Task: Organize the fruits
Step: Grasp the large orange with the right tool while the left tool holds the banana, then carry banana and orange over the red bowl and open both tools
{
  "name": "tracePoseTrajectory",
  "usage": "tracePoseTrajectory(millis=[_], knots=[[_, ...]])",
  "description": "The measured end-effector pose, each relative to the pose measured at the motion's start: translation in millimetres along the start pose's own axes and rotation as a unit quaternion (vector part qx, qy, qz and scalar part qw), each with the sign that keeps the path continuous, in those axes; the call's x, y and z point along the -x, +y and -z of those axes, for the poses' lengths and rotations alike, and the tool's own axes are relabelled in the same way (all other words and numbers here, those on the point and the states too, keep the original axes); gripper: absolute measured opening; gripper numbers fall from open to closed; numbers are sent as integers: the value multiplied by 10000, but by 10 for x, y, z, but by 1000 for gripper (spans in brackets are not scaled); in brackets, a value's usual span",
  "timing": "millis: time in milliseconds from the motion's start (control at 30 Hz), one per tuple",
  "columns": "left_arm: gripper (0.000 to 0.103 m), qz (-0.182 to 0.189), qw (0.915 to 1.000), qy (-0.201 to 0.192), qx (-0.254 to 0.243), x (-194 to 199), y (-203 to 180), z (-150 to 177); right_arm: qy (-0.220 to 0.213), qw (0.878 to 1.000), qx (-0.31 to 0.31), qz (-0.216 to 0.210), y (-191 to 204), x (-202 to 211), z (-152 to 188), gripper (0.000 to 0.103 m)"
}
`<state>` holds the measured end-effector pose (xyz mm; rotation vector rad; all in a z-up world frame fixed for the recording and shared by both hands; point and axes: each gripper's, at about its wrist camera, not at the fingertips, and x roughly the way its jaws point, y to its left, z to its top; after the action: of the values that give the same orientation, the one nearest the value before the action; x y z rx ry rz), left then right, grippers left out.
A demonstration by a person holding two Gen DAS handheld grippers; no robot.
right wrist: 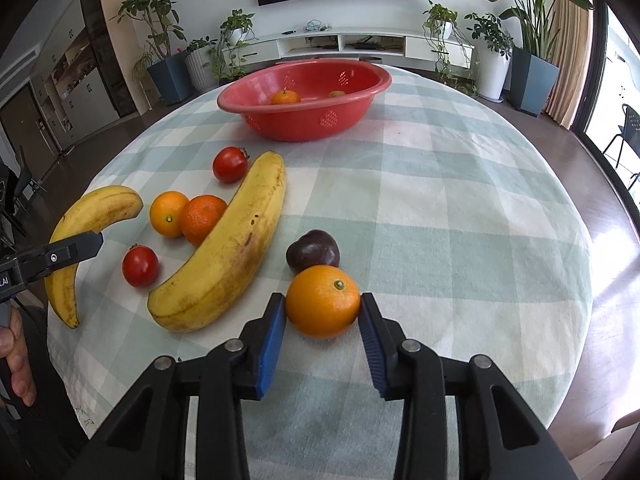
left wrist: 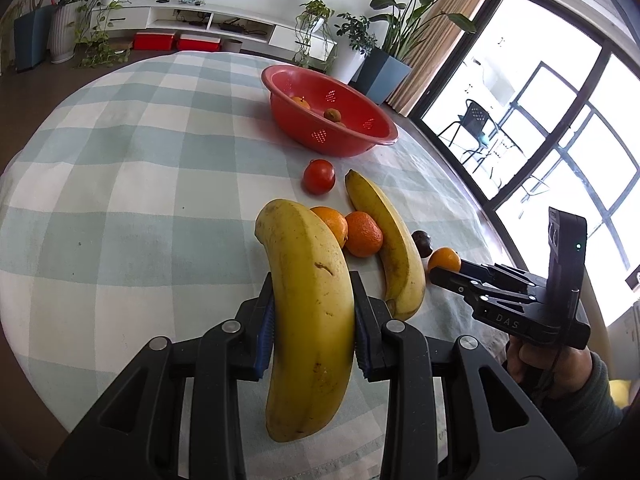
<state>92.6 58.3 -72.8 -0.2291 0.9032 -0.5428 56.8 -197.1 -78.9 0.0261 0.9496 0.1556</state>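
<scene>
**Two fruits in the jaws, most of the pile still on the cloth**

Two grips are on at once. The left gripper [left wrist: 314, 328] has its blue pads clamped on the sides of a banana [left wrist: 308, 312], which looks lifted clear of the cloth. The right gripper [right wrist: 323, 322] sits low at the near edge, its pads touching both sides of an orange [right wrist: 323, 306] that rests on the checked tablecloth [right wrist: 460, 208]; I judge the jaws closed on it, not yet lifting.

Outward from there: a dark plum [right wrist: 313, 255] touches the far side of that orange. To its left lies a long second banana [right wrist: 228, 248], with two oranges [right wrist: 188, 214] side by side against its left edge. One tomato [right wrist: 140, 266] sits near them, another tomato [right wrist: 230, 164] farther off by the banana's far tip.

At the far side stands the red colander basin [right wrist: 372, 92], holding a mandarin [right wrist: 285, 97] and at least one more small fruit. So I reckon the sorting is early: a couple of pieces are in, eight remain outside, two of them in hand.

Writing is scarce. The right gripper's body reads "DAS" in the left camera's view, and the left one shows letters ending ".AI" in the right view. No fruit stickers are readable.
</scene>
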Motion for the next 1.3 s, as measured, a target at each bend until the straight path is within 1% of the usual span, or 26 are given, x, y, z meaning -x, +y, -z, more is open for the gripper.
tracePoseTrajectory(millis=[167,400,500,667,833,967,1067,1167,1300], knots=[[30,18,10000,-58,-7,55,-7,-6,-122,9997,-188,-137,-39,133,21,40],[30,48,9998,-161,-68,155,-59,-45,-410,9967,-603,-370,-243,424,-19,40],[30,44,9996,-241,-115,219,-81,-107,-559,9948,-764,-377,-389,544,-75,40],[30,23,9991,-374,-183,334,-86,-294,-780,9912,-1048,-193,-745,698,-184,40],[30,-36,9980,-503,-374,370,-127,-625,-1093,9868,-1197,18,-1063,888,-435,40],[30,-111,9965,-569,-605,308,-222,-989,-1389,9849,-1033,53,-1105,1017,-745,40],[30,-150,9948,-573,-831,186,-344,-1306,-1562,9844,-803,-50,-1004,1033,-1038,40],[30,-185,9933,-513,-1021,-22,-449,-1611,-1690,9843,-464,-212,-800,949,-1354,40],[30,-197,9925,-327,-1164,-398,-530,-1949,-1484,9880,-133,-420,-530,620,-1714,40]])
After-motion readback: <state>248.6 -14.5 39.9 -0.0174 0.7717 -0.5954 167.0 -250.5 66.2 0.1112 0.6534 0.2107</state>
